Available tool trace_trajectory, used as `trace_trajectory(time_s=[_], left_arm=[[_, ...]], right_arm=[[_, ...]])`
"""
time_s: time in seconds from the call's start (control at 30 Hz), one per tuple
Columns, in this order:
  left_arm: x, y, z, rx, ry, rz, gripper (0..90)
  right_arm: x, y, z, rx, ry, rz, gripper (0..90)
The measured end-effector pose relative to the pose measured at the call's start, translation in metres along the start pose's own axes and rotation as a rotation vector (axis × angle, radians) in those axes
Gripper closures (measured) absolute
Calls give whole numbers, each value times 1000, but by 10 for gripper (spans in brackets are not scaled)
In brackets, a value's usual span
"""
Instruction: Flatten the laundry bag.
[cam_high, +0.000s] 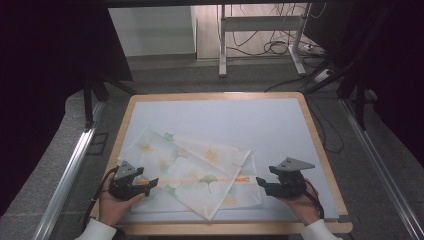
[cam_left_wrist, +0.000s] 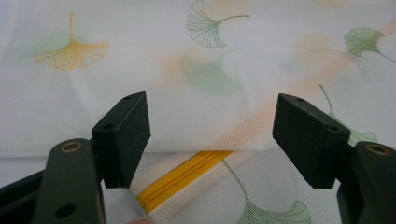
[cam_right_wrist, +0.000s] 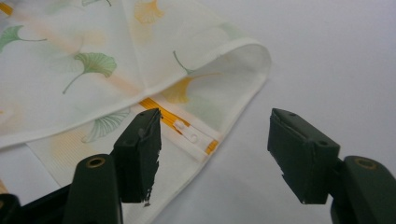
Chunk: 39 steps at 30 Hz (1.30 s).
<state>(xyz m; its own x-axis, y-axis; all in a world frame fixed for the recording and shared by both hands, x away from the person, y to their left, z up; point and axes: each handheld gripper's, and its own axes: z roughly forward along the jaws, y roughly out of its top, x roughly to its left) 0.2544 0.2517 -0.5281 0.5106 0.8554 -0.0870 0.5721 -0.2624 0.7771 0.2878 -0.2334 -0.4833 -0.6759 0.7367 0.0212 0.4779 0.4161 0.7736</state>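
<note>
Under the folded mesh bag (cam_high: 195, 172), its yellow zipper (cam_left_wrist: 184, 179) mostly disappears.

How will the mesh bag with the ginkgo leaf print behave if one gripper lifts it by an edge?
The mesh laundry bag will probably be floppy: it lies flat and folded over itself. It looks light, being thin enough to show the print through its layers. The yellow zipper may be its stiffest part, so the rest would likely hang limp.

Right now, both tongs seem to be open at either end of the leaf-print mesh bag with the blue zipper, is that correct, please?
Nearly: the zipper is yellow-orange, not blue, as the left gripper view shows. The rest holds: the left tongs and right tongs are both open at either end of the leaf-print mesh bag.
</note>
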Motion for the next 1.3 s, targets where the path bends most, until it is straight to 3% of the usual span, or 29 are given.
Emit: trace_trajectory(time_s=[0.43,0.53,0.6,0.67,0.8,1.3], left_arm=[[-2,-1,-1,1,3,19,275],[-2,-1,-1,-2,13,25,276],[-2,-1,-2,-9,13,21,276],[-2,-1,-3,-12,12,20,276],[-2,0,-3,-15,12,17,276],[-2,-1,-2,-8,11,19,277]], right_arm=[[25,42,10,2,40,-49,351],[29,38,15,-11,66,-36,355],[33,34,19,33,76,-50,349],[37,33,18,29,80,-55,353],[41,35,17,16,96,-57,357],[76,51,45,59,162,-129,358]])
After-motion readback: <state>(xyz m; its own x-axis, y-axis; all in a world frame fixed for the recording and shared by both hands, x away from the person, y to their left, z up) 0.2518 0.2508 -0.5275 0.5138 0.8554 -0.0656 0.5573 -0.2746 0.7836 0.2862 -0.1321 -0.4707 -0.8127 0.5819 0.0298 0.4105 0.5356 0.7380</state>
